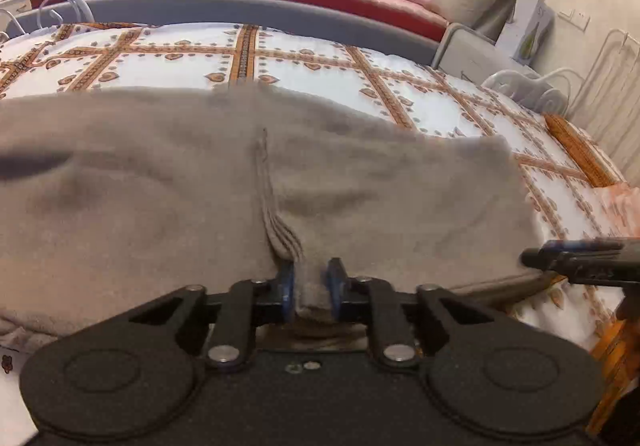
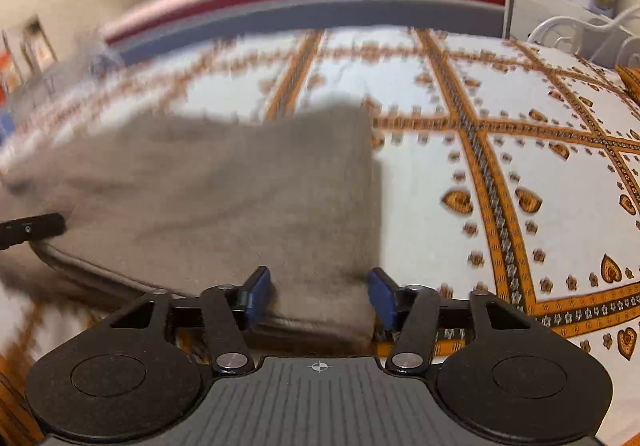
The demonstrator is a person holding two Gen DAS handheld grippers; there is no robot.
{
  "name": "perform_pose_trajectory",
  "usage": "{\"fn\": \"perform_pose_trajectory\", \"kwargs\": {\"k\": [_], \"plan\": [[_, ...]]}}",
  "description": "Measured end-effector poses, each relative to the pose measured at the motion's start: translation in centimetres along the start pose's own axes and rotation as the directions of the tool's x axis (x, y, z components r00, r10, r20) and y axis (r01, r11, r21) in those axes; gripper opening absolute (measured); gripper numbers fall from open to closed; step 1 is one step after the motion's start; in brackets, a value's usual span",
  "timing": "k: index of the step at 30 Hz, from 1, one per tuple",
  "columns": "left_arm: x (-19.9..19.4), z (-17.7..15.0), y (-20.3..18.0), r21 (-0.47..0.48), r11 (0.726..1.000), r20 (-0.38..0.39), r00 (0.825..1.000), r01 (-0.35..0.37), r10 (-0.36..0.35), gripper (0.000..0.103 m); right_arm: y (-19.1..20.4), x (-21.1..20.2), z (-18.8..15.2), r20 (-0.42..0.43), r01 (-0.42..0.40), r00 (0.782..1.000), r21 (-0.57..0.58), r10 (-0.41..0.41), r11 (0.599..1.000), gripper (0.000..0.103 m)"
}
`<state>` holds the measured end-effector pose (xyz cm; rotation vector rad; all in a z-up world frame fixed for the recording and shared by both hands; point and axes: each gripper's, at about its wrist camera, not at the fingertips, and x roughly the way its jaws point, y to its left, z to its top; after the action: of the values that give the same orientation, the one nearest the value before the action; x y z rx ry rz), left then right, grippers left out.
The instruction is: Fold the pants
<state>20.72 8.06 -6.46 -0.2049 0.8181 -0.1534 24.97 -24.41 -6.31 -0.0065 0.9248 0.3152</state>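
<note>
On the patterned bedspread (image 1: 312, 58), grey pants (image 1: 200, 186) lie spread, their near edge at the bed's near side. Only the left wrist view shows the centre seam, where the left gripper (image 1: 310, 288) is clamped on a fold. Only the right wrist view shows the right gripper (image 2: 318, 296), fingers apart around the right corner. Bare bedspread extends far and right.

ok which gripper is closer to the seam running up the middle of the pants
Left. The left gripper pinches the pants right at the foot of the seam. The right gripper sits open at the pants' far right corner.
</note>
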Motion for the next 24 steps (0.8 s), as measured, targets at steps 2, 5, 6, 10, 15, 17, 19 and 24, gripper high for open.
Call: {"fn": "perform_pose_trajectory", "kwargs": {"k": [2,5,6,10,15,17,19,24], "plan": [[-0.5,0.6,0.9,-0.053,0.999,0.028,1.000,-0.003,0.004,0.023,0.3,-0.2,0.1,0.014,0.014,1.000,-0.022,-0.014,1.000,0.058],[-1.5,1.7,2.0,-0.089,0.994,0.098,0.993,-0.063,0.072,0.021,-0.3,-2.0,0.6,0.114,-0.013,0.993,0.012,0.012,1.000,0.058],[-1.7,2.2,2.2,-0.095,0.994,0.119,0.990,-0.061,0.072,0.021,-0.3,-2.4,0.9,0.144,-0.013,0.989,0.013,0.011,1.000,0.058],[-0.4,4.1,1.5,-0.061,0.998,0.143,0.990,-0.005,0.014,0.021,-0.4,-2.4,3.2,0.231,-0.031,0.973,0.021,0.025,0.999,0.052],[4.6,4.7,0.0,0.046,0.997,0.048,0.997,-0.069,0.067,0.028,-0.1,0.9,5.4,0.218,-0.043,0.975,-0.014,0.044,0.999,0.051],[5.7,4.3,0.5,0.038,0.997,0.042,0.997,-0.060,0.058,0.034,-0.5,2.9,5.7,0.171,-0.049,0.984,-0.013,0.051,0.999,0.051],[5.0,5.1,0.5,0.005,0.999,0.045,0.998,-0.052,0.052,0.030,-1.9,5.6,5.7,0.062,0.031,0.997,0.038,-0.034,0.999,0.052],[3.9,6.3,0.8,-0.009,0.999,0.114,0.992,-0.052,0.053,0.029,-3.5,2.8,7.5,0.211,-0.055,0.977,0.127,0.027,0.990,0.051]]}}
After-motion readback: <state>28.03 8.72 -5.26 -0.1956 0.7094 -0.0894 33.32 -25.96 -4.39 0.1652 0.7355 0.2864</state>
